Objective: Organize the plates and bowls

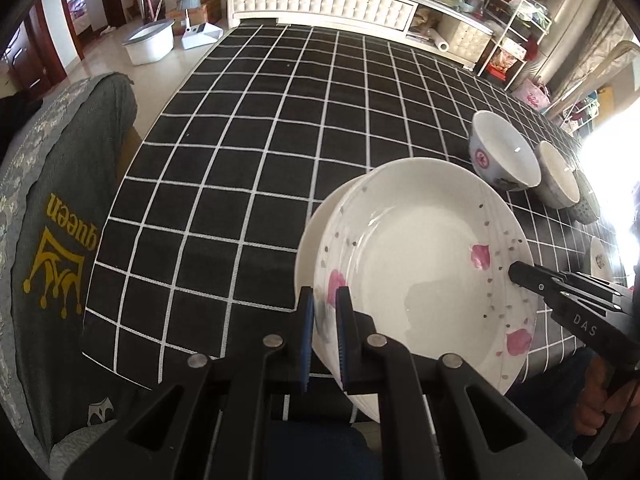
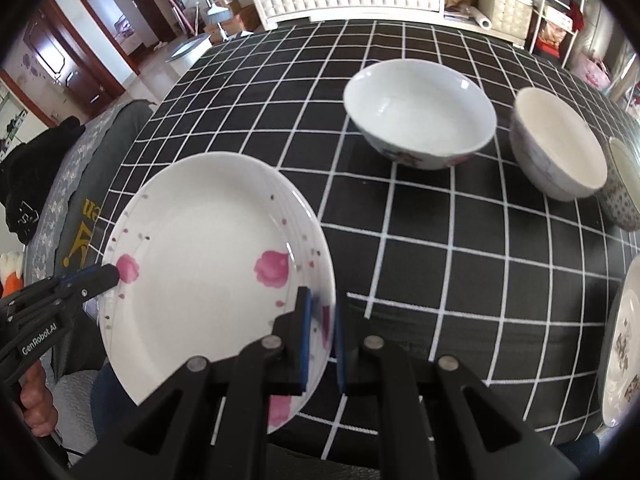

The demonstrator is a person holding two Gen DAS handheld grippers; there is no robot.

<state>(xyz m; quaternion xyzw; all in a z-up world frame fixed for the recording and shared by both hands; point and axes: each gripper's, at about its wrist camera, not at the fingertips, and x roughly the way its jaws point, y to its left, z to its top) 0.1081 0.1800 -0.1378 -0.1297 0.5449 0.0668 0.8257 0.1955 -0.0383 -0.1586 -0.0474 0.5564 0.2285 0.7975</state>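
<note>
A white plate with pink flowers (image 1: 420,272) lies on top of a plain white plate (image 1: 310,232) near the table's front edge; it also shows in the right wrist view (image 2: 208,264). My left gripper (image 1: 325,340) is shut on its left rim. My right gripper (image 2: 320,336) is shut on its right rim, and shows as a black tip in the left wrist view (image 1: 520,274). A large white bowl (image 2: 420,114), a cream bowl (image 2: 560,152) and a dotted bowl (image 2: 622,192) stand in a row behind.
The table has a black cloth with white grid lines (image 1: 280,160). A patterned plate (image 2: 624,344) lies at the right edge. A chair with a grey "queen" cover (image 1: 68,248) stands at the left. A white cabinet (image 1: 320,4) runs behind the table.
</note>
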